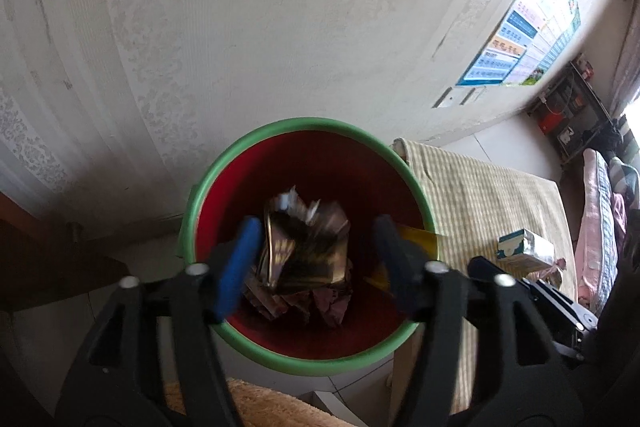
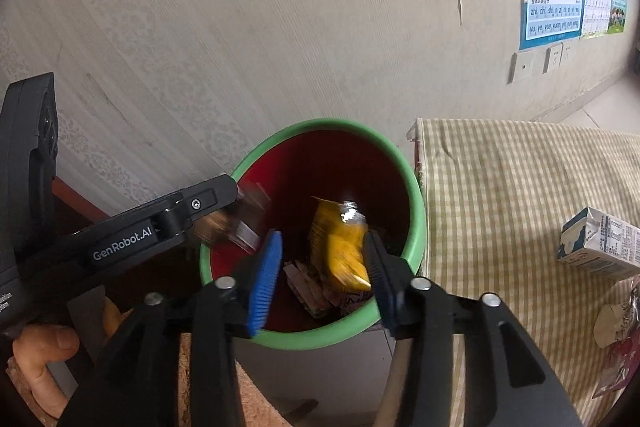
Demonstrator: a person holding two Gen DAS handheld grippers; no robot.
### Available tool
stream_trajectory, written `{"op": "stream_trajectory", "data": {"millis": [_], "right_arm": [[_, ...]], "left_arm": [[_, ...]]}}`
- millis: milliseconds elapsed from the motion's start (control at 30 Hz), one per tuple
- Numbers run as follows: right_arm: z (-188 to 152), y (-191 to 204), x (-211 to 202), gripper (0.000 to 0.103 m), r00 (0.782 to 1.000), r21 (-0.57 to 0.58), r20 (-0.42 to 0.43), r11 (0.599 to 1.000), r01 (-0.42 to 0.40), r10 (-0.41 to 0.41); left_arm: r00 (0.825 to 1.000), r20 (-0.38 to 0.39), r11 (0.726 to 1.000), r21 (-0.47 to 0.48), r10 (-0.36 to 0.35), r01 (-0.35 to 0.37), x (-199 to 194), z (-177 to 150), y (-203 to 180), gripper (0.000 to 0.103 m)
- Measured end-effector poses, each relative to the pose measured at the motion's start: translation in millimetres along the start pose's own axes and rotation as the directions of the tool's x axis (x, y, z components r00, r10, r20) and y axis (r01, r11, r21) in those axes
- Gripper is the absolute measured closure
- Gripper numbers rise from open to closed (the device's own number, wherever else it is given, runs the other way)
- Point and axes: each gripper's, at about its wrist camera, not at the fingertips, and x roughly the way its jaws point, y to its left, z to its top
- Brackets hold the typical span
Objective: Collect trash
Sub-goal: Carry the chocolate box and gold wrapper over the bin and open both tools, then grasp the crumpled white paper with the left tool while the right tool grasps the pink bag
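Over the bin's mouth, both tools are standing apart: left tool (image 1: 316, 247) is letting a dark wrapper (image 1: 304, 243) drop, right tool (image 2: 320, 267) a yellow packet (image 2: 340, 247) brushing its pad. The packet clinging there could be missing the green-rimmed bin (image 2: 416, 227)

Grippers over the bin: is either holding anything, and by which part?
Neither. Left gripper and right gripper are open; brown wrapper and yellow wrapper sit loose between the jaws, above the bin.
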Motion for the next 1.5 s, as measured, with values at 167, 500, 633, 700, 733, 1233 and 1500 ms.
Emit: {"op": "stream_trajectory", "data": {"millis": [167, 500, 633, 700, 733, 1233, 1500], "right_arm": [[0, 6, -7, 0.054, 1.000, -0.020, 0.017, 1.000, 0.003, -0.002], [-22, -28, -49, 0.039, 0.994, 0.056, 0.086, 0.997, 0.056, -0.061], [-53, -87, -84, 0.039, 0.971, 0.212, 0.110, 0.959, 0.187, -0.214], [-74, -127, -107, 0.039, 0.932, 0.309, 0.111, 0.903, 0.297, -0.345], [-85, -148, -118, 0.039, 0.911, 0.359, 0.093, 0.867, 0.346, -0.402], [-132, -251, -130, 0.092, 0.943, 0.600, -0.021, 0.750, 0.277, -0.331], [-164, -217, -176, 0.092, 0.937, 0.613, 0.112, 0.765, 0.198, -0.332]], "left_arm": [[1.000, 0.004, 1.000, -0.001, 0.012, -0.012, -1, 0, 1, 0.041], [0.998, 0.041, 0.997, 0.055, 0.045, -0.047, -9, -5, -10, 0.039], [0.997, 0.047, 0.996, 0.064, 0.056, -0.059, -10, -6, -12, 0.038], [0.997, 0.043, 0.996, 0.070, 0.059, -0.062, -10, -6, -14, 0.038], [0.997, 0.042, 0.995, 0.074, 0.063, -0.066, -10, -6, -15, 0.038], [0.988, 0.046, 0.979, 0.140, 0.146, -0.151, -10, -9, -32, 0.038], [0.989, 0.082, 0.969, 0.207, 0.121, -0.135, -22, -22, -61, 0.038]]}}
